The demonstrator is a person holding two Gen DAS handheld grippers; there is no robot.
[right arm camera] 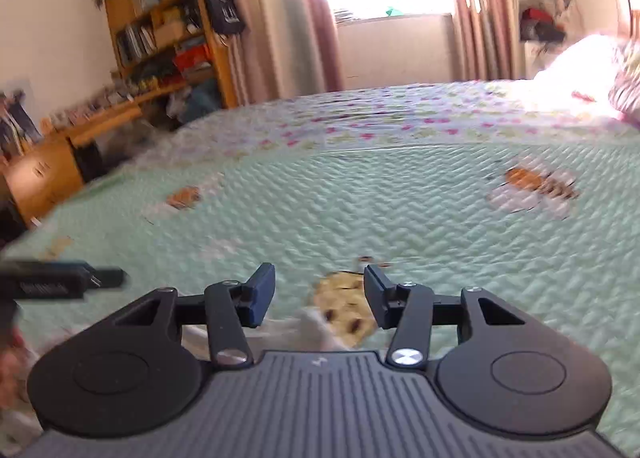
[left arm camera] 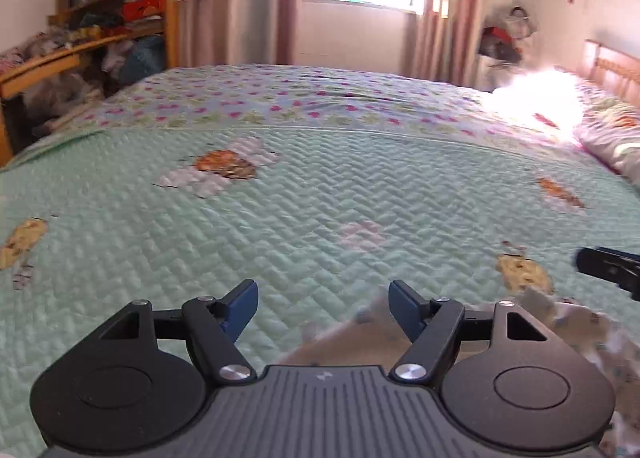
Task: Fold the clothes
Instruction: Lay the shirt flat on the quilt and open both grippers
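Tools: left tool (left arm camera: pixel 322 308) jaws apart, empty | right tool (right arm camera: pixel 319 296) jaws apart, empty | pale cloth (left arm camera: pixel 580 334) on green bed (left arm camera: pixel 320 198) beneath both

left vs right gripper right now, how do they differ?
Left gripper: jaws stand wider apart, with a pale garment showing below the gap. Right gripper: jaws stand narrower, over a yellow print on the green quilt, a bit of white cloth under them. The right wrist view is more blurred. Shared: both open, gripping nothing, black with blue pads.
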